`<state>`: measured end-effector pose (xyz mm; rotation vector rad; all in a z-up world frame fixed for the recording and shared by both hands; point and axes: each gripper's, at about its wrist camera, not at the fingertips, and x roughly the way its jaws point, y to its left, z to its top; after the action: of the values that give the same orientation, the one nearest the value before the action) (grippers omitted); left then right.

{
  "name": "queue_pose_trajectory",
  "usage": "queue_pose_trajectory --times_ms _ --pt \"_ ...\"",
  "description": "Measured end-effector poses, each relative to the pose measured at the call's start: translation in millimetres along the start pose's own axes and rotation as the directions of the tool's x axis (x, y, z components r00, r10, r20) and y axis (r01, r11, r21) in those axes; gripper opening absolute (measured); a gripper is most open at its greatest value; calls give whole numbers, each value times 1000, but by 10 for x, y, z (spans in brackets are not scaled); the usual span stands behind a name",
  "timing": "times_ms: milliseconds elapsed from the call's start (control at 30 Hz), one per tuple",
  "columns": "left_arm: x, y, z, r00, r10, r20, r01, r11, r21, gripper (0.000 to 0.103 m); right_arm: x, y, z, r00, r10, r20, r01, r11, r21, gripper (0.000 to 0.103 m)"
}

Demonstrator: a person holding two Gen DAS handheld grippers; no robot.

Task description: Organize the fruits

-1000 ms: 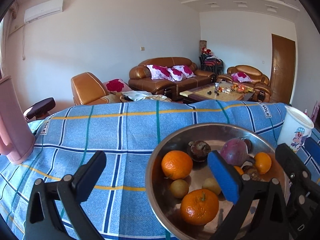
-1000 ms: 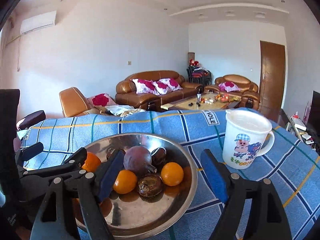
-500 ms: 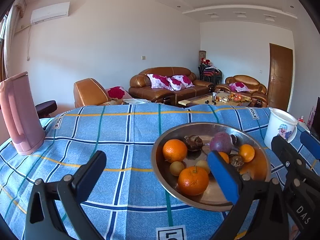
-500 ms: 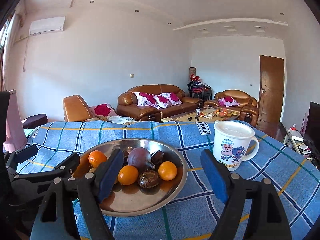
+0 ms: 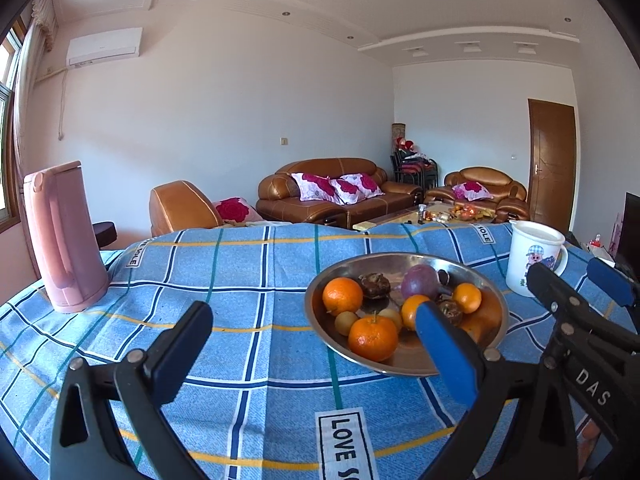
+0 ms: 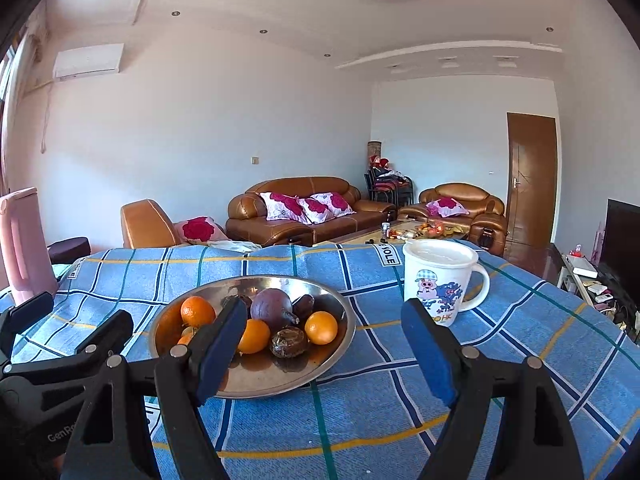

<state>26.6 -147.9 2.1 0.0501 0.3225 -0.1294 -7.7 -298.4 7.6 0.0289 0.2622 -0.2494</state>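
A steel bowl [image 5: 400,257] [image 6: 260,279] stands on the blue checked cloth. In it lie several oranges [image 5: 343,296] [image 6: 321,327], a purple round fruit [image 5: 420,282] [image 6: 272,304], dark wrinkled fruits [image 6: 289,342] and small yellow ones [image 5: 346,322]. My left gripper [image 5: 316,344] is open and empty, held back from the bowl's near left side. Level with it on the right, my right gripper [image 6: 324,348] is also open and empty, its left finger in front of the bowl. Each gripper shows at the edge of the other's view.
A white cartoon mug [image 6: 440,280] [image 5: 534,258] stands right of the bowl. A tall pink kettle [image 5: 60,236] stands at the table's far left. Behind the table are brown leather sofas [image 5: 332,196] and a low coffee table.
Both grippers have drawn back from the bowl, which now looks smaller and farther off; more cloth shows in front. The jaws stayed open and the fruit did not move.
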Motion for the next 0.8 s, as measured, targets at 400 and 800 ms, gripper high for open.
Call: queue_pose_trajectory --times_ms 400,800 --pt "-225 -7 -57 1000 -1 22 1 1000 -6 103 -287 -51 -21 998 -13 61 11 999 31 81" --pt "-230 -15 -59 1000 -5 22 5 1000 -4 103 -283 -53 -23 998 -16 54 13 999 43 81"
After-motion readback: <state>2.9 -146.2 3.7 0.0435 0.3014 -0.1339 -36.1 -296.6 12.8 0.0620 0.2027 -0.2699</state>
